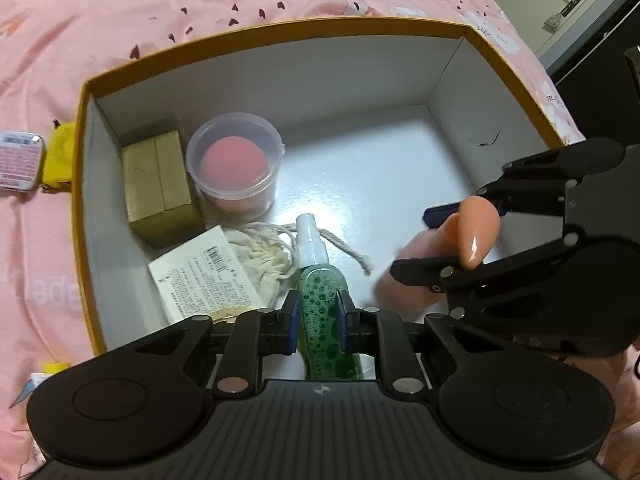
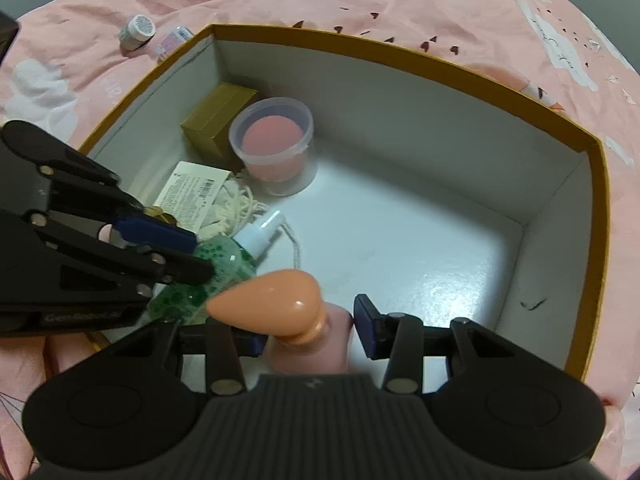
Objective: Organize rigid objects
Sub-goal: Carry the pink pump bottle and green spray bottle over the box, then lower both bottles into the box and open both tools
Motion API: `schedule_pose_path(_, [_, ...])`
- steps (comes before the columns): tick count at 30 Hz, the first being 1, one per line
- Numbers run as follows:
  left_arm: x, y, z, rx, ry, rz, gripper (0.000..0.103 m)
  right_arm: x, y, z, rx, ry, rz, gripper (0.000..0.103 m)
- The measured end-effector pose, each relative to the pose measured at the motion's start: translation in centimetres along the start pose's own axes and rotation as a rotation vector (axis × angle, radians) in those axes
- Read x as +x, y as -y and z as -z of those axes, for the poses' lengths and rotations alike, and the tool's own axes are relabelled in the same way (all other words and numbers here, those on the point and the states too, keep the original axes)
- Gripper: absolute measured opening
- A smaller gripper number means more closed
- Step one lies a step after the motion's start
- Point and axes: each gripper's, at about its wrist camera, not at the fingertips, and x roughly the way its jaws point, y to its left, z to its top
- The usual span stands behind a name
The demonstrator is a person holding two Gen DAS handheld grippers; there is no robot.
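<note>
A box (image 1: 280, 28) with a yellow rim and white inside lies on a pink sheet. My left gripper (image 1: 318, 312) is shut on a green spray bottle (image 1: 320, 292) with a white cap, held low over the box floor near the front wall. In the right wrist view this bottle (image 2: 224, 256) shows beside the left gripper (image 2: 196, 254). My right gripper (image 2: 308, 332) is shut on a pink bottle (image 2: 316, 352) with an orange teardrop cap (image 2: 272, 304), just right of the green one. The left wrist view shows the right gripper (image 1: 416, 242) and that cap (image 1: 478, 232).
In the box's left part sit a gold carton (image 1: 160, 184), a clear tub with a pink sponge (image 1: 234, 160), a printed card (image 1: 208, 272) and a string pouch (image 1: 264, 256). On the sheet lie a small tin (image 1: 18, 160), a yellow item (image 1: 60, 156) and a silver-lidded jar (image 2: 138, 28).
</note>
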Motion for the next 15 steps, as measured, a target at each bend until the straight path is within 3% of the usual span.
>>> schedule_pose_path(3, [0.3, -0.8, -0.4, -0.04, -0.014, 0.054, 0.02, -0.1, -0.1, -0.2, -0.007, -0.001, 0.003, 0.034])
schedule_pose_path(10, [0.5, -2.7, -0.8, -0.11, -0.032, 0.129, 0.016, -0.1, 0.0, -0.6, 0.009, -0.015, 0.004, 0.034])
schedule_pose_path(15, [0.9, -3.7, -1.0, -0.176, -0.065, 0.182, 0.014, 0.0, 0.4, -0.6, 0.072, -0.042, -0.108, 0.033])
